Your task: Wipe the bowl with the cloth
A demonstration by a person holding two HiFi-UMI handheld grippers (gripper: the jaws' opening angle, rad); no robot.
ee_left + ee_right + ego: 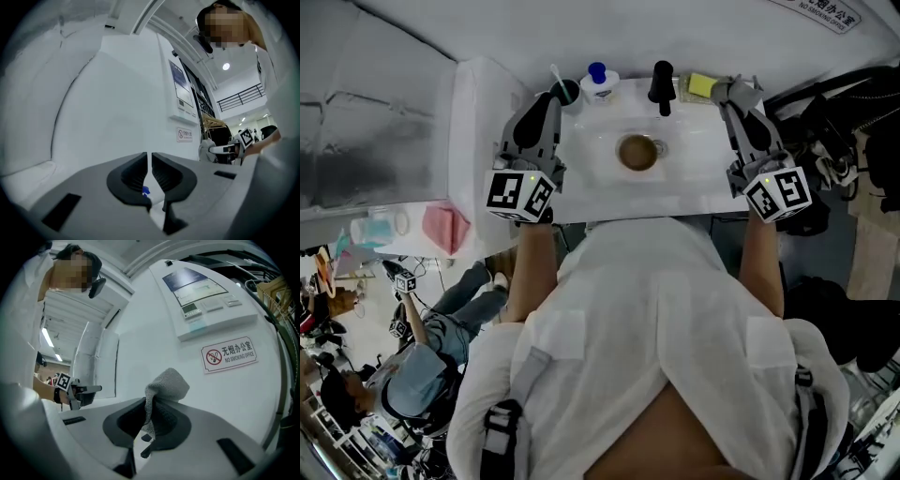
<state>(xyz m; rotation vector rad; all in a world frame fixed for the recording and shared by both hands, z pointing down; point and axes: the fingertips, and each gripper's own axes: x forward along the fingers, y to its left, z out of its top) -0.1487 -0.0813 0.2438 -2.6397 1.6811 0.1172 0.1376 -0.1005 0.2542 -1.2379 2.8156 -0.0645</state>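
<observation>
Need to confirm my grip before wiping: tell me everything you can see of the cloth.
The cloth is grey, with a knitted-looking texture, and crumpled. The right gripper is shut on it: a folded hump sticks up beyond the jaw tips, and a thin strip runs down between the jaws. It is held up in front of the white wall, touching nothing else.

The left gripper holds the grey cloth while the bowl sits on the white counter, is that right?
No, the right gripper holds the grey cloth, as the right gripper view shows. The bowl does sit on the white counter.
</observation>
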